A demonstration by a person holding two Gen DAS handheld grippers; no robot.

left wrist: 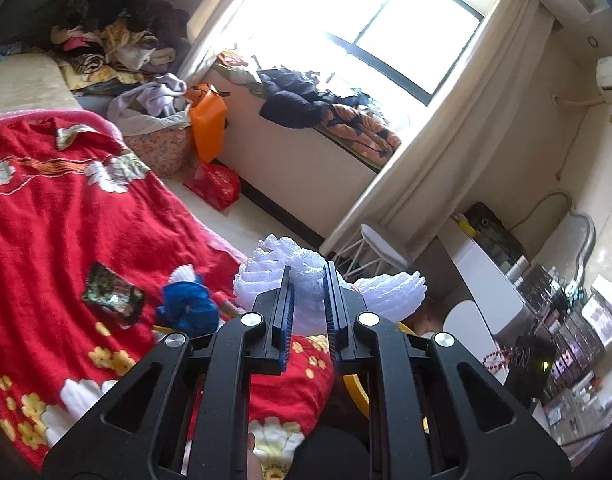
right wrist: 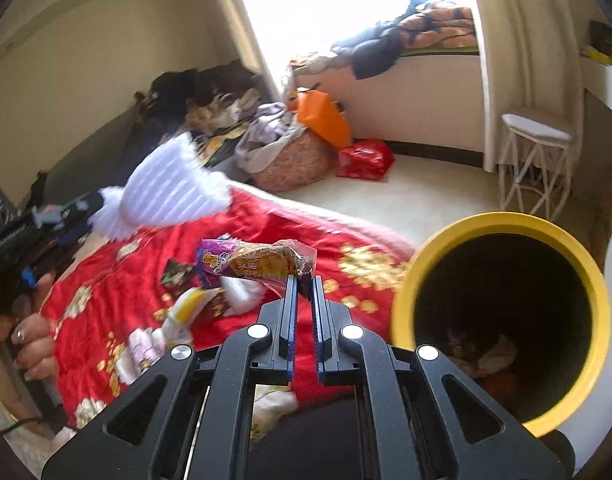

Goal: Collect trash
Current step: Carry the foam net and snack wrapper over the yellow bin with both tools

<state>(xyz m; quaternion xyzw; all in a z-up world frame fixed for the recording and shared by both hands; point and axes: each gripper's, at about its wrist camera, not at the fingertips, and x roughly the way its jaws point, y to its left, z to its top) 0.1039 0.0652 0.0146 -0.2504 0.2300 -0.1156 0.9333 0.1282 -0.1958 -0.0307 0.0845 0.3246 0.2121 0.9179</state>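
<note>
Our left gripper (left wrist: pixel 309 270) is clamped on white foam (left wrist: pixel 325 284), held above the bed (left wrist: pixel 66 208). Right gripper (right wrist: pixel 304 280) pinches a wrapper (right wrist: pixel 262 262) beside the bin (right wrist: pixel 501 222).

My yellow bin's (right wrist: pixel 501 320) mouth gapes just right of my right tongs (right wrist: pixel 304 280), unobstructed; leftward, wrappers (right wrist: pixel 194 304) litter the red blanket (right wrist: pixel 106 312), with bare patches between.

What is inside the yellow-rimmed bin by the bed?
The yellow-rimmed bin already holds some trash at the bottom: a pale crumpled piece and something reddish-orange. The rest of its dark interior is in shadow, partly hidden by the right gripper.
</note>
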